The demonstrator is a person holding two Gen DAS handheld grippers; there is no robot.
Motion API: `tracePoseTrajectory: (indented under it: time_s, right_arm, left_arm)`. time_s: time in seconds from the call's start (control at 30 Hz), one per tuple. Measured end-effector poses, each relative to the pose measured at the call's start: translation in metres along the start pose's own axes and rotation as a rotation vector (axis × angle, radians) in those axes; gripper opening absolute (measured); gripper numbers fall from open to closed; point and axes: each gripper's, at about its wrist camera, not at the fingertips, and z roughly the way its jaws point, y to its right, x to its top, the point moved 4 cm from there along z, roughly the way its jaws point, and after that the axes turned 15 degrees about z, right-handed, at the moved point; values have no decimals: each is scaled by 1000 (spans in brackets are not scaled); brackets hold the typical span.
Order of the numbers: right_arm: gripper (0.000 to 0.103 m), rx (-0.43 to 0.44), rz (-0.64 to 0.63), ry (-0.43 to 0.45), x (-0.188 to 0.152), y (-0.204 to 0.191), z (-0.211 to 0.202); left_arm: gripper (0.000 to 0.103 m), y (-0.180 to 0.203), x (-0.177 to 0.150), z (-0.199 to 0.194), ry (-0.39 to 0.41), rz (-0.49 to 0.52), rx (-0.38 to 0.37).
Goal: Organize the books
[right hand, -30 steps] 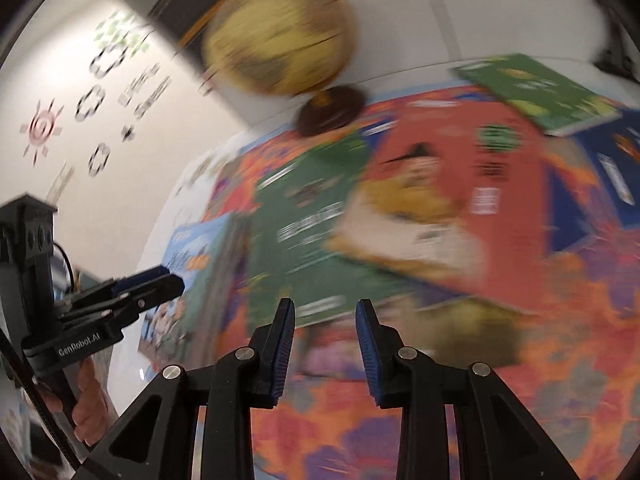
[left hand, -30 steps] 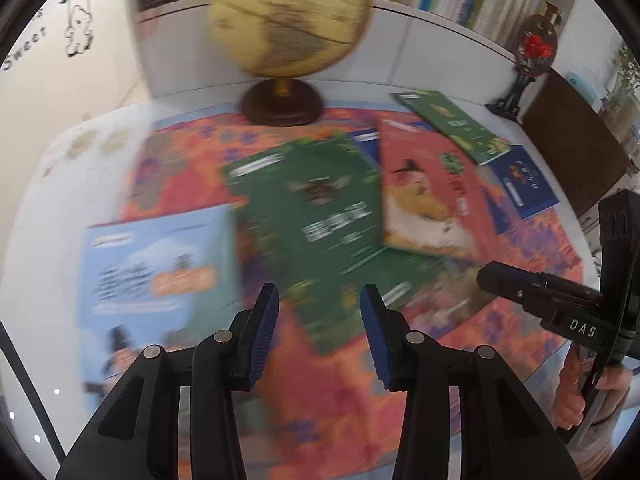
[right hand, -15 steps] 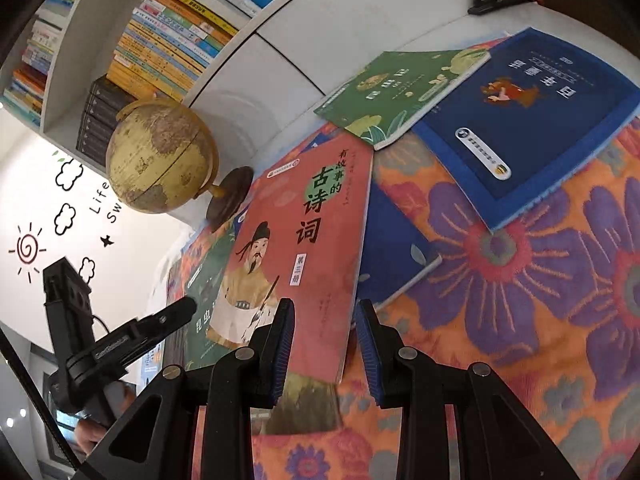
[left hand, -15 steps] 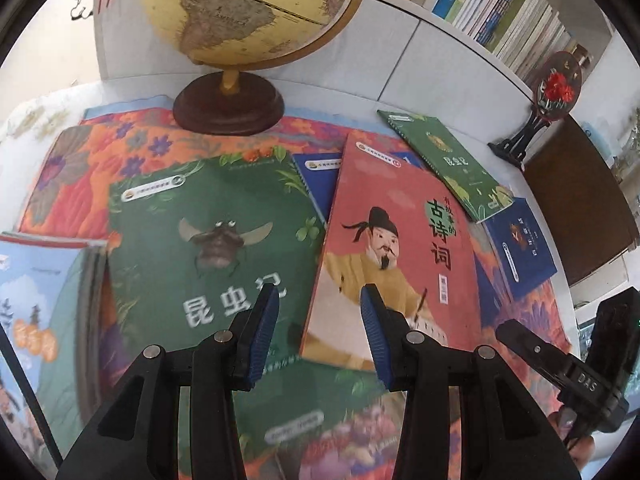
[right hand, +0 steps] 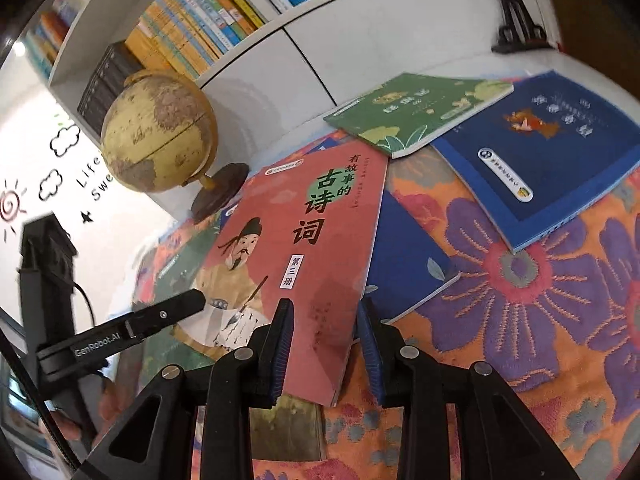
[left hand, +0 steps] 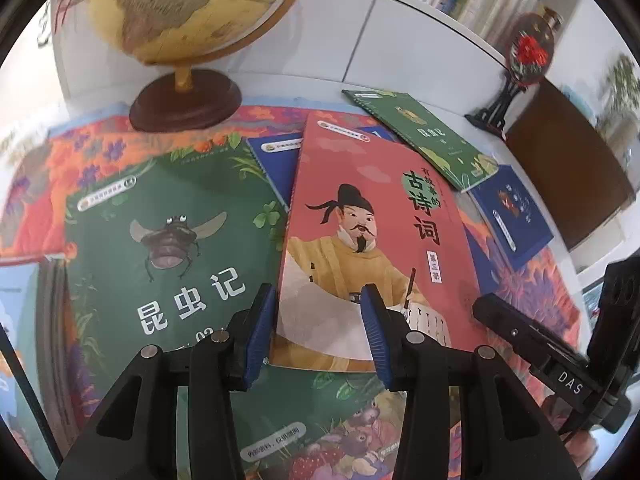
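Lying in the centre of both frames, the red poetry book [left hand: 372,240] [right hand: 304,256], its near edge sitting between the spread blue pads of each tool. Left gripper [left hand: 318,332] gaping open at the bottom centre of its own frame, pads apart over the book's lower edge, whether touching the cover impossible to tell. Right gripper [right hand: 322,344] likewise gaping at the bottom centre of its frame, the book's lower right corner showing in the gap, nothing pinched. Each tool also showing in the other's frame, the left at the lower left of the right view, the right at the lower right of the left view. Overlapping the big green insect book [left hand: 160,248] on its left and covering most of a blue book [right hand: 404,264] beneath it, that red cover. Further up and right, a smaller green book [left hand: 424,136] [right hand: 416,112] resting partly over another blue book [left hand: 512,212] [right hand: 540,152]. At the left edge of the left frame, a pale blue book [left hand: 16,320], only partly seen. Spreading under all of them, a flowered orange and purple cloth [right hand: 520,288] [left hand: 532,292]. Standing at the upper left, a yellowed globe [left hand: 188,12] [right hand: 158,132] on a dark round foot. Behind it, white shelving [right hand: 288,60] packed with upright books, and at the upper right a dark stand carrying a round red ornament [left hand: 528,48].
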Motion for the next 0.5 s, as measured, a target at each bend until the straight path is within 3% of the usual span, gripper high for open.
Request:
tracePoseTrajectory:
  time_s: [0.13, 0.3, 0.43, 0.5]
  right_arm:
    - [33, -20, -10, -28, -5, 2, -7]
    - [33, -1, -63, -160, -33, 4, -32]
    - [32, 23, -129, -353, -74, 14, -65]
    - [32, 38, -145, -406, -82, 20, -76]
  left_arm:
    - [40, 13, -4, -15, 3, 41, 21]
    - [40, 34, -35, -53, -18, 117, 23]
    - [40, 49, -87, -84, -85, 110, -90]
    - [40, 47, -102, -88, -126, 106, -147]
